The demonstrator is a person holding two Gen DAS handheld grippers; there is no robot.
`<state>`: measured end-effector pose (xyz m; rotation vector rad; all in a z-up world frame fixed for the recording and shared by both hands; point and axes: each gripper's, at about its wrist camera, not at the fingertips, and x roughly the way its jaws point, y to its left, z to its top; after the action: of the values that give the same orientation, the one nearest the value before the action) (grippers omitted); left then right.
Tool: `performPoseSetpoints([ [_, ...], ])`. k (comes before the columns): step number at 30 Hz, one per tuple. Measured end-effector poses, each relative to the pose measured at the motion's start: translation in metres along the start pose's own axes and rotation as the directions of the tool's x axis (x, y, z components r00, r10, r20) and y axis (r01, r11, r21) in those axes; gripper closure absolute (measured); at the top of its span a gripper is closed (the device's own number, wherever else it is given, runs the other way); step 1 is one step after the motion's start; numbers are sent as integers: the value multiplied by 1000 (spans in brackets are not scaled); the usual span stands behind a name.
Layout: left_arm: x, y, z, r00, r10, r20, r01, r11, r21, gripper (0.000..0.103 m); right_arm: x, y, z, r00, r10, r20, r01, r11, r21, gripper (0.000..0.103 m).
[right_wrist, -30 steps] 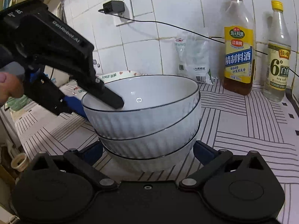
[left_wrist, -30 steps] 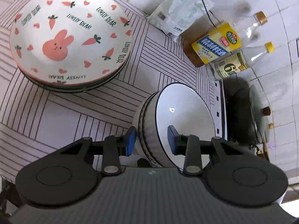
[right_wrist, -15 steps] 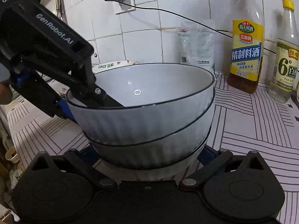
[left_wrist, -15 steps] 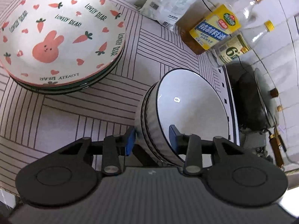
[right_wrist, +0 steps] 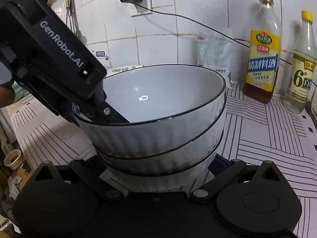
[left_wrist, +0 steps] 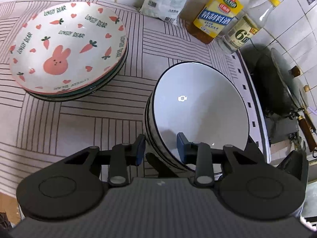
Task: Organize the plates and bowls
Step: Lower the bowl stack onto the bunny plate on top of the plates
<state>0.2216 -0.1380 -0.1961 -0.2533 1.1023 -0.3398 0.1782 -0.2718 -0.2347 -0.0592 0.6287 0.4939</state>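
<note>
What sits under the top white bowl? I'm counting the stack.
Two more white bowls nest under the top bowl. The right gripper hides the stack's base, so any further bowl is covered.

White bowls (left_wrist: 200,107), carrot-and-rabbit plate (left_wrist: 67,45)
</note>
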Motion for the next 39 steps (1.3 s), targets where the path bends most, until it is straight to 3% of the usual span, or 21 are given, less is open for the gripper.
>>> performPoseSetpoints([
  [6,-36,-2,0,999,-6,42,5,1000,11,70,-20,15,17,998,14,56,-13,999,-30,0],
  [18,-111,2,10,992,53,117,-60,997,53,70,-41,54,63,986,61,156,-48,995,-85,0],
  [29,-133,64,63,996,50,76,-52,998,27,70,8,90,112,991,72,114,-64,995,-74,0],
  [39,-120,111,120,997,75,24,-77,991,107,70,74,111,131,991,33,128,-34,999,7,0],
])
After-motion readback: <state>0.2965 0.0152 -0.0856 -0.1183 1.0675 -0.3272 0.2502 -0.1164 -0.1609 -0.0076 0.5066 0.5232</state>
